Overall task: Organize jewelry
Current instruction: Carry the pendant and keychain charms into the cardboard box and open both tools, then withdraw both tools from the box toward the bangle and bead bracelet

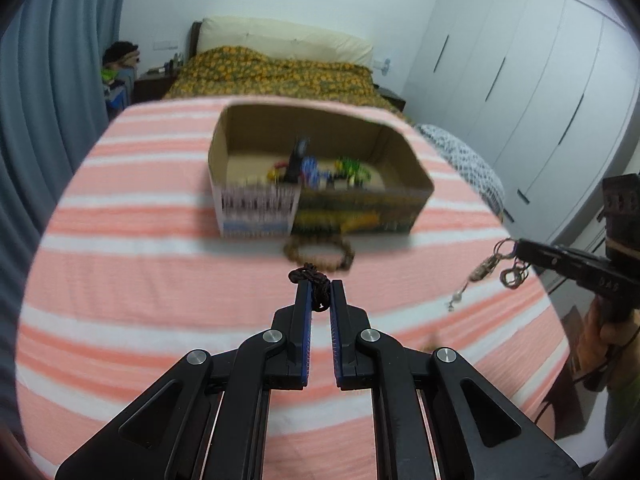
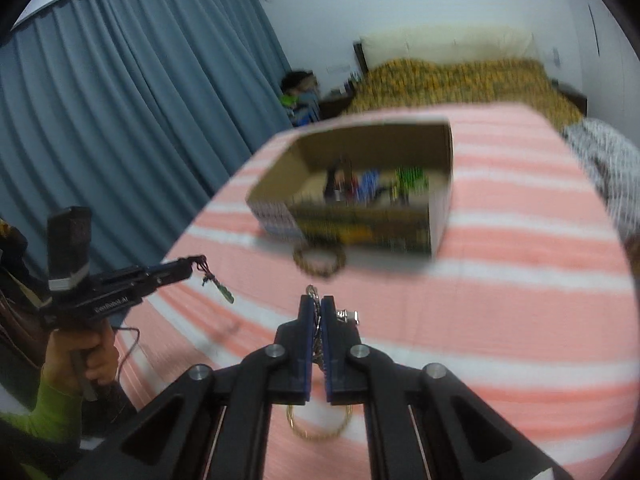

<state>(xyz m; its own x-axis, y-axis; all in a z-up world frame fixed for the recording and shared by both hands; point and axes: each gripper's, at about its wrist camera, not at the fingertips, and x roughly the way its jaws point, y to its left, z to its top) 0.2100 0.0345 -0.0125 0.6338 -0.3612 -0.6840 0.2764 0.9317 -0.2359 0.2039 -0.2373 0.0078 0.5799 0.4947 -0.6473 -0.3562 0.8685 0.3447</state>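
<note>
Striped cloth (image 1: 120, 264); pendant (image 2: 224, 294) on left gripper's (image 1: 319, 294) cord (image 1: 310, 276) only right-view.

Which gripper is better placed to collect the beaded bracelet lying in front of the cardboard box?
Neither is free: the left gripper is shut on a dark cord, the right gripper on a metal chain. Once emptied, probably the left: the beaded bracelet lies straight beyond its fingertips, before the cardboard box.
</note>
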